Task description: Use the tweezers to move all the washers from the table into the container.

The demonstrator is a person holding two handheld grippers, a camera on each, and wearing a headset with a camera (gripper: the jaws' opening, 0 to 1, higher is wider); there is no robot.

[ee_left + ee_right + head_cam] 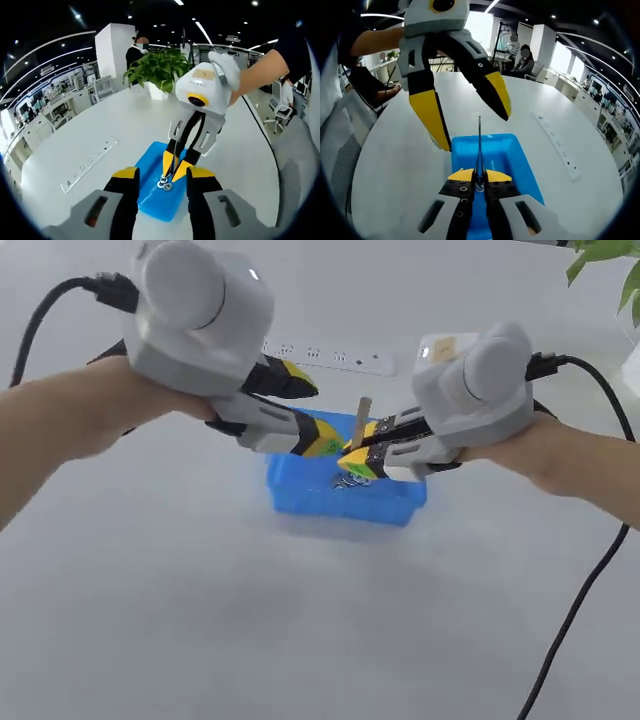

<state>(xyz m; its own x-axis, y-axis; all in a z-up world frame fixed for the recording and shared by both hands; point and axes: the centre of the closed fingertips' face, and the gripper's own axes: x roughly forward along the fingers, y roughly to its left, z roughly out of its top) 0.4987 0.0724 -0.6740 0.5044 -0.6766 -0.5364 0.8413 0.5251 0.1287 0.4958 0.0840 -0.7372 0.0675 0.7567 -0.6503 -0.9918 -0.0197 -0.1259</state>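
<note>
Two grippers are meeting over one blue container [512, 152]. The right gripper [479, 175] is pressing its yellow-tipped jaws together on the single pair of tweezers [480, 142]. These are showing as a thin dark line running straight ahead from the jaw tips. In the head view a tan end of the tweezers is sticking up behind those jaws.

The left gripper [325, 418] is holding its jaws wide apart, gripping nothing, and is facing the right gripper's jaws across the container.

In the left gripper view at least two washers [165, 185] are lying between the left jaws and just ahead of them, directly under the right gripper's closed tips. They are showing as small silvery rings, flat and touching one another on the container's blue floor. The exact count is too small to tell. The tweezers are reaching down to them, but whether they are pinching one cannot be told.
</note>
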